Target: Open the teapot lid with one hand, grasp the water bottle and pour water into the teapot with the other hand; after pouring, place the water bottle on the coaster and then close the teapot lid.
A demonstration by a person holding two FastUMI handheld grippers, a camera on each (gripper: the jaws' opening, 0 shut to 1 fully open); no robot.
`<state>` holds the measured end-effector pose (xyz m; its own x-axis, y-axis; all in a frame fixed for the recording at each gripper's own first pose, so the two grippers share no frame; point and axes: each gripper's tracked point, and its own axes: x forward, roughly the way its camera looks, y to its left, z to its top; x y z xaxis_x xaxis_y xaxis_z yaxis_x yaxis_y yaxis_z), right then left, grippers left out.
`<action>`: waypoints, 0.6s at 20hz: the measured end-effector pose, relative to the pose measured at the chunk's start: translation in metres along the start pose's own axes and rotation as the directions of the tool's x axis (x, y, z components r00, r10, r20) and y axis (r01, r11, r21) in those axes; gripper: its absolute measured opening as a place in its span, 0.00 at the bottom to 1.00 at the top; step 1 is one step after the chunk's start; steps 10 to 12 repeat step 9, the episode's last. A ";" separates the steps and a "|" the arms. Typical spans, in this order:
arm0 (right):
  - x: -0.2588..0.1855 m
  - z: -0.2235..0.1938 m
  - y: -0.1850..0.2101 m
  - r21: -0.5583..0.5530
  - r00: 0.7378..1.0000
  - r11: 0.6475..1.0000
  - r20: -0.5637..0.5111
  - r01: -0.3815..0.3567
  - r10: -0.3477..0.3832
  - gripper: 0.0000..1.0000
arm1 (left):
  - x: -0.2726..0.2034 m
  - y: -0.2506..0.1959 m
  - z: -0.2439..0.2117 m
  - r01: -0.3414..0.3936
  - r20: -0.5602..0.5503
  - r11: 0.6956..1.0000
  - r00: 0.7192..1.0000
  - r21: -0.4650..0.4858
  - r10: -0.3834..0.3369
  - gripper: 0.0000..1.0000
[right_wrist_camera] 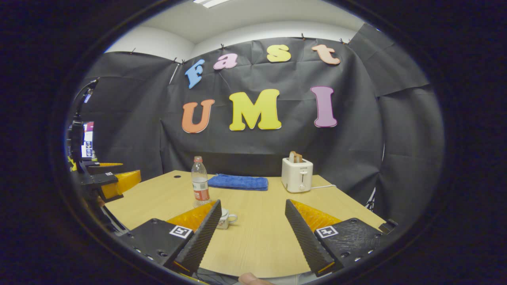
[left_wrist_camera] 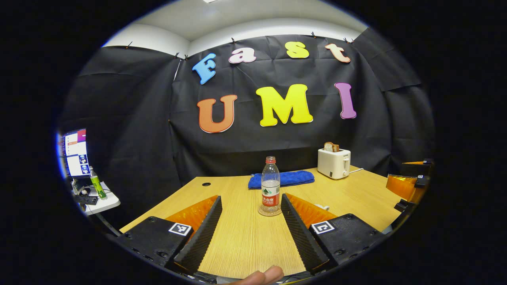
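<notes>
Bottle [left_wrist_camera: 271, 183] stands on its coaster [left_wrist_camera: 269, 211]; both claws gape empty.
Teapot [right_wrist_camera: 224, 219] sits just right of the bottle; likely next, shutting its lid.

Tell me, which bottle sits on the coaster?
The clear bottle with the red cap, on the wooden table. The green bottle stands apart on the small white side table.

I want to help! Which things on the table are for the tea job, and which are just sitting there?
For the job: water bottle, coaster under it, little white teapot.
Just sitting there: blue towel, toaster with toast.
</notes>
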<state>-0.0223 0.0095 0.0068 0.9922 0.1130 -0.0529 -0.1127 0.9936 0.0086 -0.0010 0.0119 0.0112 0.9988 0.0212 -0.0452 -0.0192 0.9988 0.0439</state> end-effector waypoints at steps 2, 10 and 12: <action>0.001 0.000 -0.003 0.001 1.000 1.000 -0.005 0.003 -0.003 0.97 | 0.000 0.000 0.000 0.002 0.001 1.000 1.000 0.010 -0.002 0.94; 0.001 -0.001 -0.002 -0.037 1.000 0.999 0.007 0.013 -0.012 0.97 | -0.004 0.007 0.003 0.007 0.004 1.000 1.000 0.006 -0.007 0.93; 0.001 -0.001 -0.002 -0.037 1.000 0.999 0.007 0.013 -0.012 0.97 | -0.004 0.007 0.003 0.007 0.004 1.000 1.000 0.006 -0.007 0.93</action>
